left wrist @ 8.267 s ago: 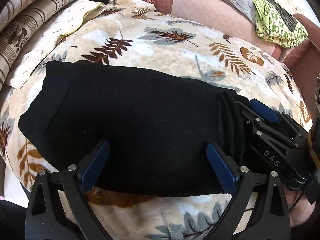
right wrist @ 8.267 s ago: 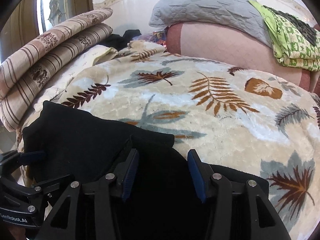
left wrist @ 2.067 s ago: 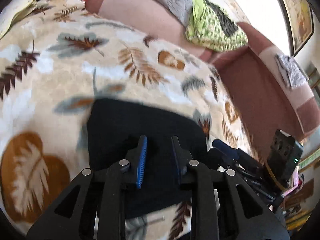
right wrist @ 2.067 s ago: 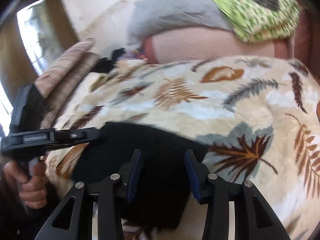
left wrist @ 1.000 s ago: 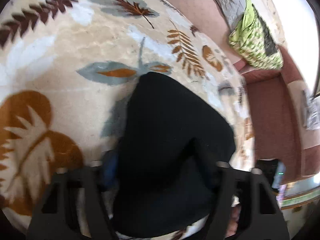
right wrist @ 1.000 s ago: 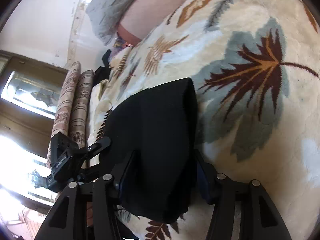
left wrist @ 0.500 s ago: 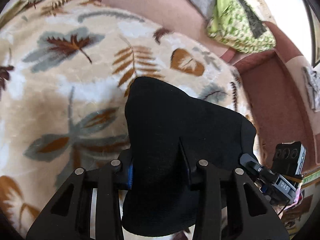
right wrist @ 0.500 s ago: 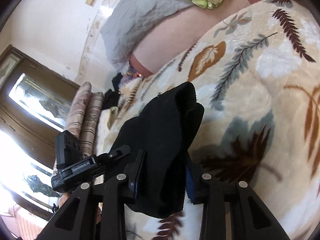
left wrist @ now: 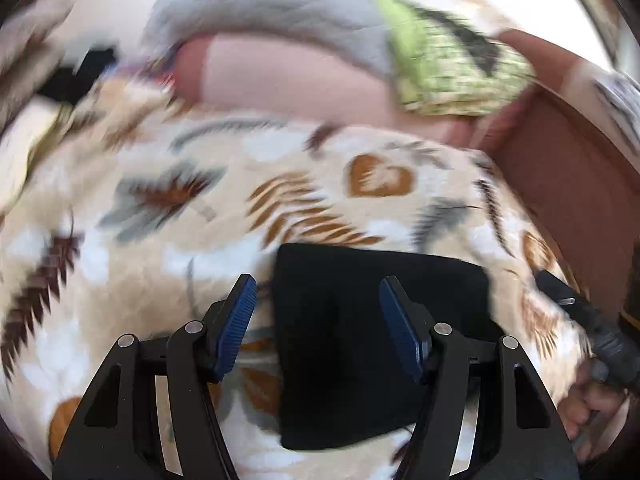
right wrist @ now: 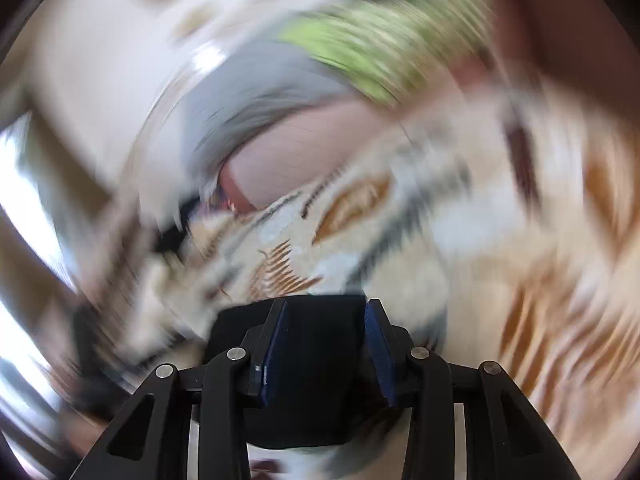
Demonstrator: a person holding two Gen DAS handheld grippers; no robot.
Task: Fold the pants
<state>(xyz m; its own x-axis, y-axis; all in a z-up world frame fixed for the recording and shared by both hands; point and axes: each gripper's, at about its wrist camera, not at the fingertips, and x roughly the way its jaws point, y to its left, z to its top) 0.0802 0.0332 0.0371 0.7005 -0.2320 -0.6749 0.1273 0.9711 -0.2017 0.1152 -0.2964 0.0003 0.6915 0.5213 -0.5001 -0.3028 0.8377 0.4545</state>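
Left hand-held gripper (left wrist: 316, 320) hovers above the folded pants (left wrist: 376, 320), jaws spread wide and opening, pads clear of the cloth; nothing pinched. Pants: black compact rectangle lying flat on the leaf-print blanket (left wrist: 160, 240) of the bed, just ahead of and below this gripper, offset toward its right finger (left wrist: 400, 336); the left finger (left wrist: 236, 320) sits over bare blanket. Long axis looks to run across the left wrist view, though blur makes that only a fair guess.

Right hand-held gripper (right wrist: 324, 350) has the black fold (right wrist: 320, 360) between its jaws, which are partly spread and opening; too smeared to tell if the pads touch cloth, probably just clear. Pants sit straight ahead of it, close, so the right hand looks nearer.

Outward: a hand (left wrist: 588, 404) grips the right tool's handle at the edge of the left view; green cloth (left wrist: 448, 72) and grey quilt (left wrist: 260, 20) lie well apart behind.

Judgement: fold looks finished, both tools releasing.
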